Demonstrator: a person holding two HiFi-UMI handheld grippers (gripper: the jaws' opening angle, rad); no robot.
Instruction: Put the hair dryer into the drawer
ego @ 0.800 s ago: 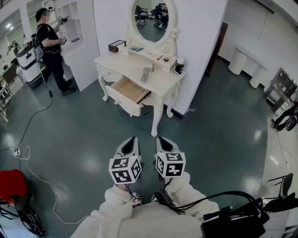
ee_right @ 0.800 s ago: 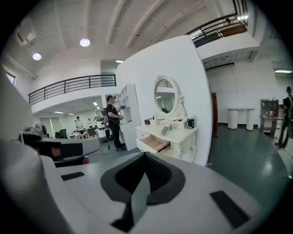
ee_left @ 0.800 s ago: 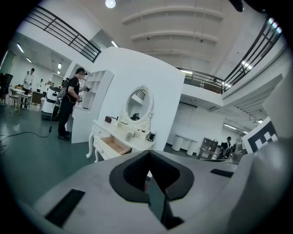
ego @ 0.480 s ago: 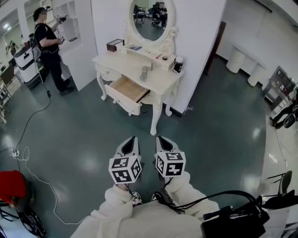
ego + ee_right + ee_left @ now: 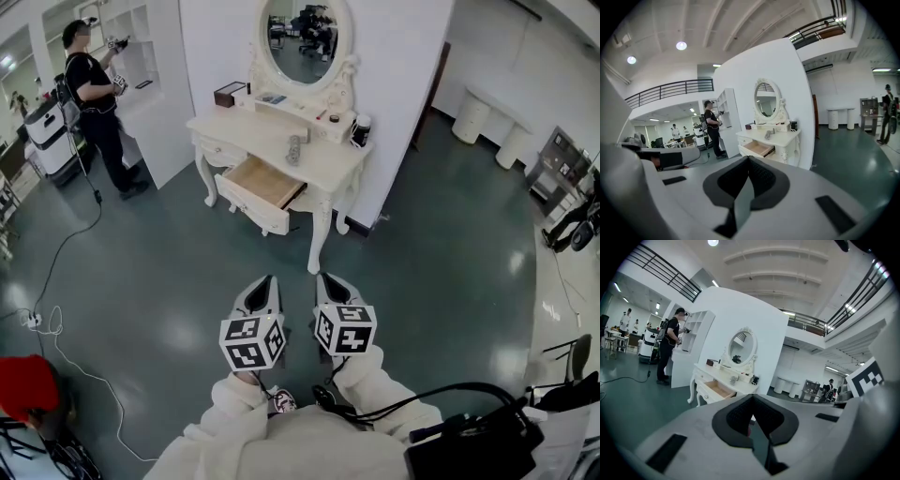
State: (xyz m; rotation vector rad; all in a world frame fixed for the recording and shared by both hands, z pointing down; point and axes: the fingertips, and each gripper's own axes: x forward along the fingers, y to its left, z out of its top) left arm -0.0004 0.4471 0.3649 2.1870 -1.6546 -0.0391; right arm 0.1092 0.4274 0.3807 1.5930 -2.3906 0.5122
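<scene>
A grey hair dryer [image 5: 293, 148] lies on top of the white dressing table [image 5: 333, 159], below the oval mirror. The table's wooden drawer [image 5: 262, 183] stands pulled open at the front left. My left gripper [image 5: 267, 280] and right gripper [image 5: 325, 278] are held side by side over the dark floor, well short of the table, both shut and empty. In the left gripper view the closed jaws [image 5: 752, 396] point at the far-off table, with the hair dryer [image 5: 734, 379] above the drawer [image 5: 716, 390]. The right gripper [image 5: 749, 157] shows the same, with the drawer [image 5: 758, 149] ahead.
A person [image 5: 94, 94] stands at white shelves to the table's left. A white cable [image 5: 66, 244] trails over the floor at left, near a red object [image 5: 26, 386]. A black jar [image 5: 359, 131] and a brown box [image 5: 231, 92] stand on the table. White round stools [image 5: 473, 117] are back right.
The view has shifted a little, with the table drifting slightly up and left in the picture. Both grippers keep their places, shut. The person at the shelves has edged left.
</scene>
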